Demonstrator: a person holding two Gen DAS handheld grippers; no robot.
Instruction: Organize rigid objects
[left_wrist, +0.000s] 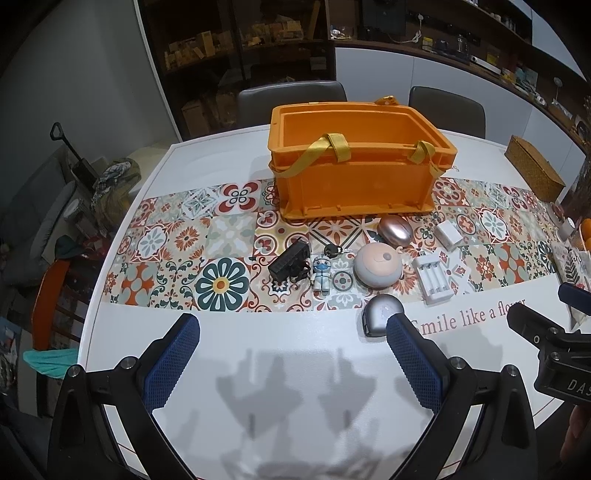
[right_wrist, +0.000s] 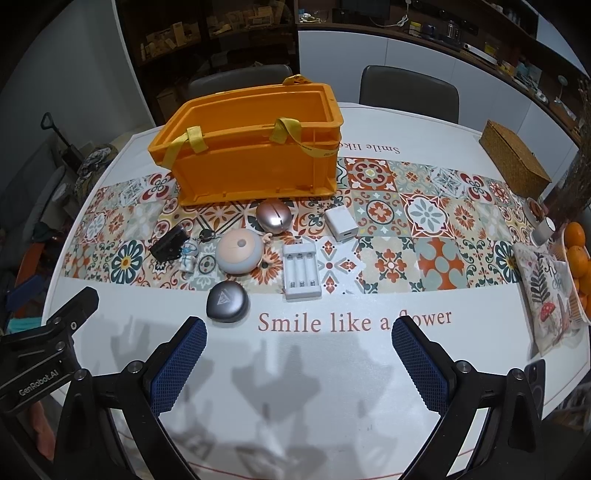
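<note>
On the table (right_wrist: 461, 129) | our left claw (left_wrist: 293, 326) and right claw (right_wrist: 299, 330) hung apart, holding nothing | grey case (right_wrist: 227, 301) lay just ahead-left of right claw, nearer the left's right finger | crate (right_wrist: 251, 144) beyond.

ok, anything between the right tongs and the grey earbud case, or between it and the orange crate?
Nothing between the right tongs and the grey earbud case: only bare table. Toward the orange crate, the pink-grey round gadget and rose-gold mouse sit in the direct line; lifting over them would probably clear both.

Crate (right_wrist: 255, 147) behind small items; charger (right_wrist: 301, 271) right of case (right_wrist: 226, 302).
</note>
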